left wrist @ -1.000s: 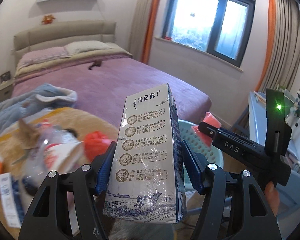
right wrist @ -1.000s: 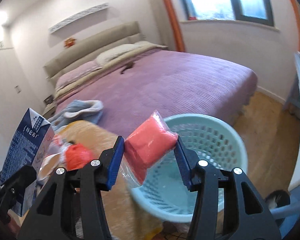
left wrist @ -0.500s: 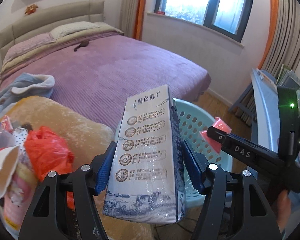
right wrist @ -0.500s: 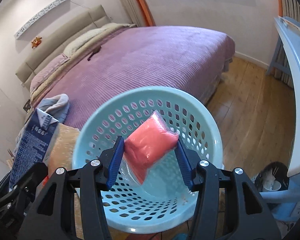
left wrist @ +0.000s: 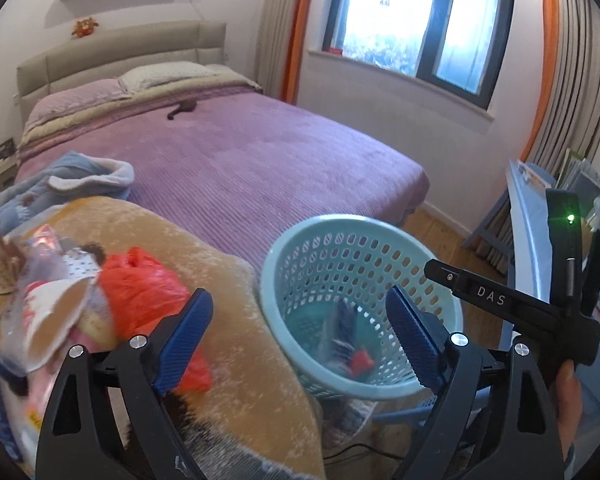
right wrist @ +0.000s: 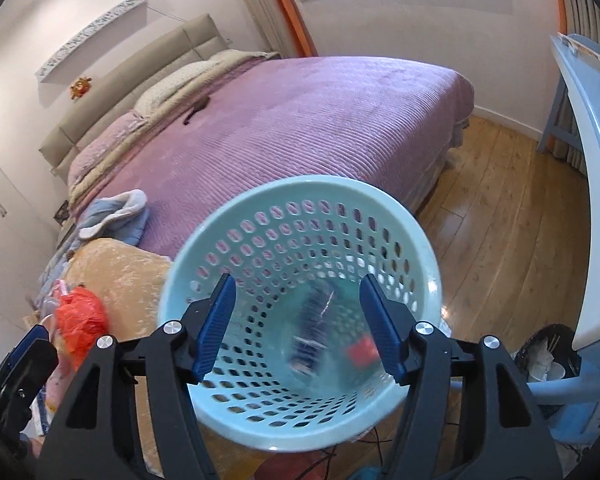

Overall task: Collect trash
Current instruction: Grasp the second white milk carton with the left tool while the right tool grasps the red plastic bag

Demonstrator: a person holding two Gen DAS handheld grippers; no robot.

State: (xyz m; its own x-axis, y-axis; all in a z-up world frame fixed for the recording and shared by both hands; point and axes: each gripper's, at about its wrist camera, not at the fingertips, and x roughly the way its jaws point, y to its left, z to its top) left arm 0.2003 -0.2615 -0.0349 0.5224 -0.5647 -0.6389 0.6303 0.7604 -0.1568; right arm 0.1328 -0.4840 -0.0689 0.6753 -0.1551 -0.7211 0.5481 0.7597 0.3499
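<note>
A light teal perforated basket stands by the bed's foot. Inside it lie the milk carton, blurred, and the red packet. My left gripper is open and empty, just above the basket's near rim. My right gripper is open and empty, directly over the basket's mouth; it also shows in the left wrist view. A pile of trash with a red plastic bag and paper cup lies on a tan blanket at the left.
A purple bed fills the background with a blue garment on its near edge. A light blue table stands at the right. A small dark bin sits on the wooden floor.
Both grippers opened. The milk carton dropped from my left gripper and the red packet from my right gripper into the basket.
</note>
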